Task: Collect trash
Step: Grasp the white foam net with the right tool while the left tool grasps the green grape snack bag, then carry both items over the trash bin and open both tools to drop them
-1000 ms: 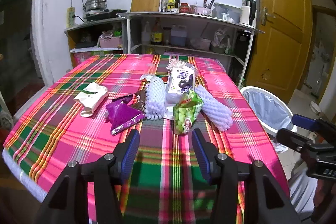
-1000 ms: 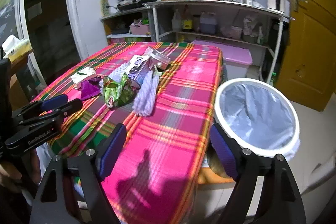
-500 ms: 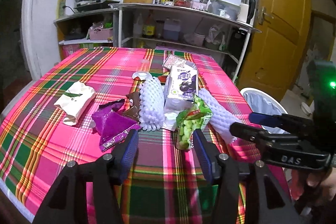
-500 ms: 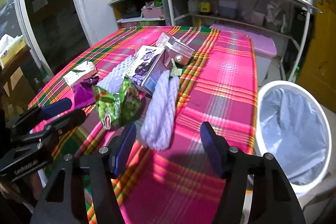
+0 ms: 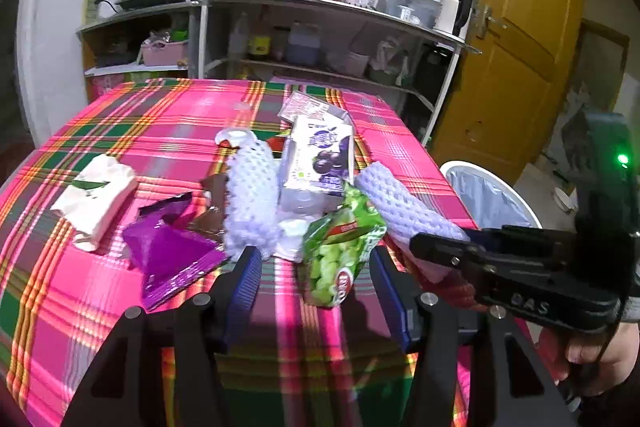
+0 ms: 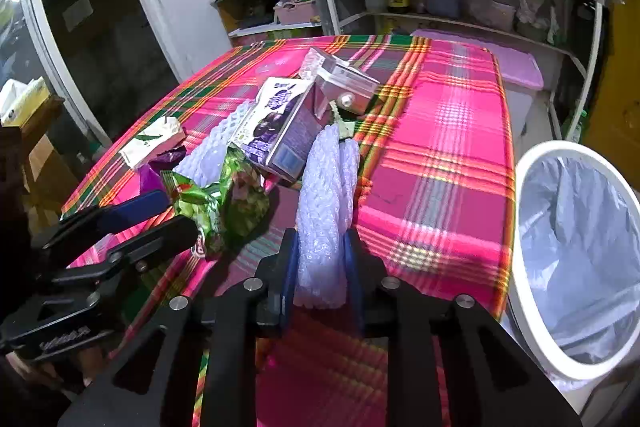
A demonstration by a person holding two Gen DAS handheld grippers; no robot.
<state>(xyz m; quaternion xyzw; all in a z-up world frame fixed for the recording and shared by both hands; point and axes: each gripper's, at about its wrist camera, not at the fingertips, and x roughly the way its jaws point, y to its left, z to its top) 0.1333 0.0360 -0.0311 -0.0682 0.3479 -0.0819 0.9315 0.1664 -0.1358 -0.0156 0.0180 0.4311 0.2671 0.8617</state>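
plaid table (image 6: 448, 131) | right hand-held gripper (image 6: 320, 267) now closed on foam net (image 6: 326, 195)

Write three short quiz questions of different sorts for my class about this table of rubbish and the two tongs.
1. True or false: the right tongs are closed on a white foam net.
2. Which item lies just ahead of the open left tongs? A) green snack bag B) juice carton C) tissue pack
3. Fill in: the white bin stands beside the table, on its ____ side.

Key: 1 true; 2 A; 3 right.
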